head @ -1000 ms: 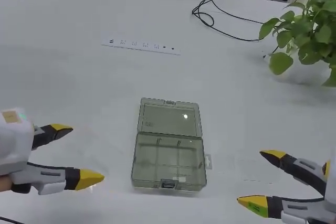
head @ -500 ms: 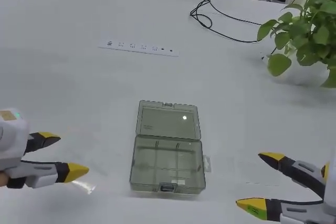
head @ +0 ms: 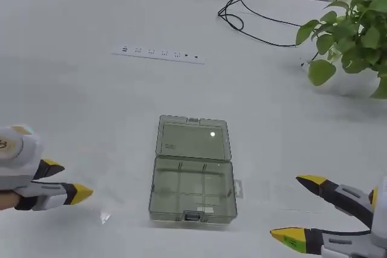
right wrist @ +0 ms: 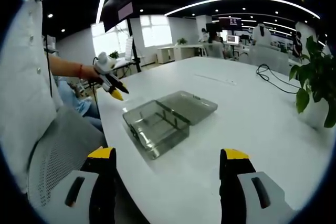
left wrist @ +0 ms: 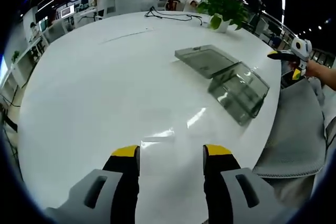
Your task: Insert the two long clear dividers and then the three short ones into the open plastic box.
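While both jaw pairs are held apart, the clear flat strip [head: 106, 217] at 8 o'clock of the smoky plastic box [head: 193, 140] should be gripped next.

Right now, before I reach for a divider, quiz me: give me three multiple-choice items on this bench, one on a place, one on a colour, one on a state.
1. Where does the power strip lie relative to the plastic box?
A. Inside it.
B. Beyond it, farther from the person.
C. Against its front wall.

2. What colour are the jaw tips of the left gripper and the right gripper?
A. Red.
B. Blue.
C. Yellow.

3. How is the box's lid?
A. Shut and latched.
B. Open, folded back away from the person.
C. Taken off and standing on edge.

Answers:
1 B: in the head view the strip lies up the table, past the lid.
2 C: both pairs of jaws end in yellow caps.
3 B: the lid lies hinged back behind the compartments.
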Motion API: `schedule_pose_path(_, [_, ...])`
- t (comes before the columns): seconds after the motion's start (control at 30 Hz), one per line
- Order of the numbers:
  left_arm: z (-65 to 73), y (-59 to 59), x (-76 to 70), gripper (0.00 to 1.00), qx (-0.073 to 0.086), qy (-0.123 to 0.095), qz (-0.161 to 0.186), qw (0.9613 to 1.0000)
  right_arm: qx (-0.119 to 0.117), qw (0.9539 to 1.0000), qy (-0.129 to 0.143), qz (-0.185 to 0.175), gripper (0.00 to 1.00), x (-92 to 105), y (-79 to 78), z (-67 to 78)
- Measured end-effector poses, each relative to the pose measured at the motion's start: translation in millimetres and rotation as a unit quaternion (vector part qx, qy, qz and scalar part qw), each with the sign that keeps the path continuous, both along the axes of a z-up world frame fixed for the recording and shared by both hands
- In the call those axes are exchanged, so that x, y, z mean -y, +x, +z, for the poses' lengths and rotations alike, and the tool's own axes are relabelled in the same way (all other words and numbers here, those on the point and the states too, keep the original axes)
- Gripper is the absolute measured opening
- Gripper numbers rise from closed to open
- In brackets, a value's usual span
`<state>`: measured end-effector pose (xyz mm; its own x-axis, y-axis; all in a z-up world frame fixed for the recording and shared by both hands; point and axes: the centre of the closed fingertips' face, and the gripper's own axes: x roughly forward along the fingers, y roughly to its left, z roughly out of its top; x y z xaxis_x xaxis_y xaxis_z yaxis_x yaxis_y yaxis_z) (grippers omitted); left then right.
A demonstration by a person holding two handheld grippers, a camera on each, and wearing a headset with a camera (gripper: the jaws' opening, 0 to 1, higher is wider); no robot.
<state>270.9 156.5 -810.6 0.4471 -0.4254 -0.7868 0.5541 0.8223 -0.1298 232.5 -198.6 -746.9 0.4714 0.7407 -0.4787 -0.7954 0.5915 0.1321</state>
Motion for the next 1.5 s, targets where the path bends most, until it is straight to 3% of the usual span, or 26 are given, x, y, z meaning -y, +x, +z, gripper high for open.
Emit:
schedule_pose_path(0.07, [-2.5, 1.4, 0.3, 0.45, 0.002, 0.005, -0.002, 1.0000, 0.000, 1.0000, 0.001, 0.000, 0.81, -0.1, -0.1, 0.0])
schedule_pose_path(0.47, [-24.4, 4.3, -9.4, 0.41, -0.031, 0.067, 0.011, 0.9972, -0.001, 1.0000, 0.006, -0.001, 0.81, -2.1, 0.7, -0.8])
schedule_pose_path(0.83, [-33.7, 3.5, -10.3, 0.38, -0.055, 0.094, 0.018, 0.9938, 0.000, 0.9999, 0.012, -0.004, 0.81, -3.0, 1.4, -0.5])
schedule_pose_path(1.03, [-34.2, 3.9, -12.8, 0.34, -0.060, 0.117, 0.009, 0.9913, 0.000, 0.9999, 0.014, -0.007, 0.81, -2.9, 1.4, -0.8])
schedule_pose_path(1.5, [-35.9, 5.2, -14.8, 0.32, -0.109, 0.143, 0.016, 0.9836, -0.001, 0.9998, 0.017, -0.009, 0.81, -2.5, 1.0, -2.9])
